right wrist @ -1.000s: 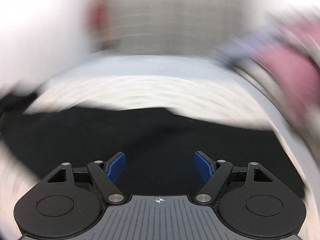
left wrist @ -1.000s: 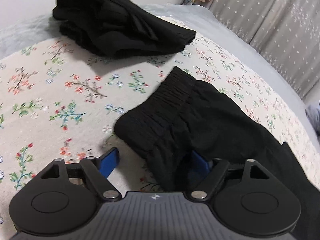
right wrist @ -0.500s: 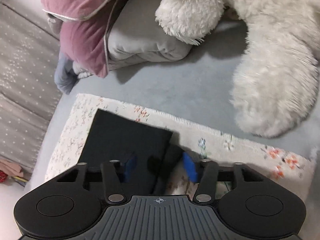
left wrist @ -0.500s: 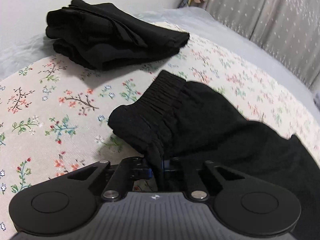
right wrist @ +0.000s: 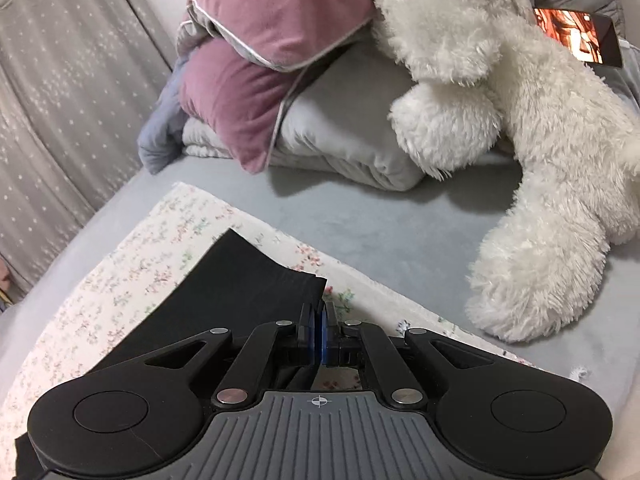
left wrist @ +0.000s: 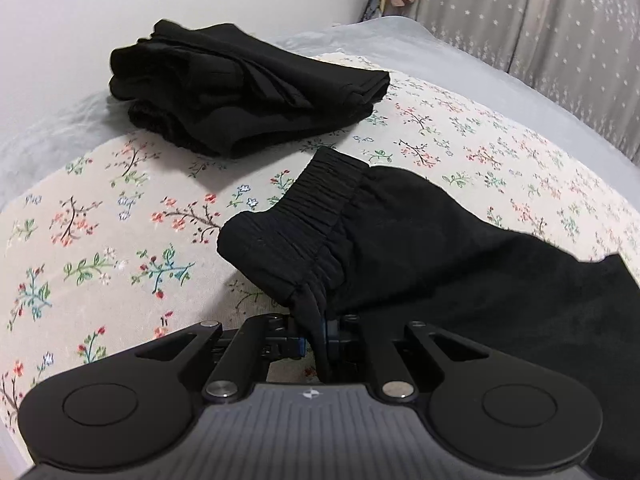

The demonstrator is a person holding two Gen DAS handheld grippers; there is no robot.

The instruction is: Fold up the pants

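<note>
Pants pinched at both ends, ready for folding.
Left gripper (left wrist: 316,340) jaws clamp the gathered waistband of the black pants (left wrist: 420,248); right gripper (right wrist: 319,338), jaws just closing, nips the hem, pants outstretched along the floral bedspread (left wrist: 120,220).

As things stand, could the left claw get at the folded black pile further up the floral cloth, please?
Probably not yet: the left claw is shut on the pants' waistband. The floral cloth lies bare between it and the folded pile.
</note>
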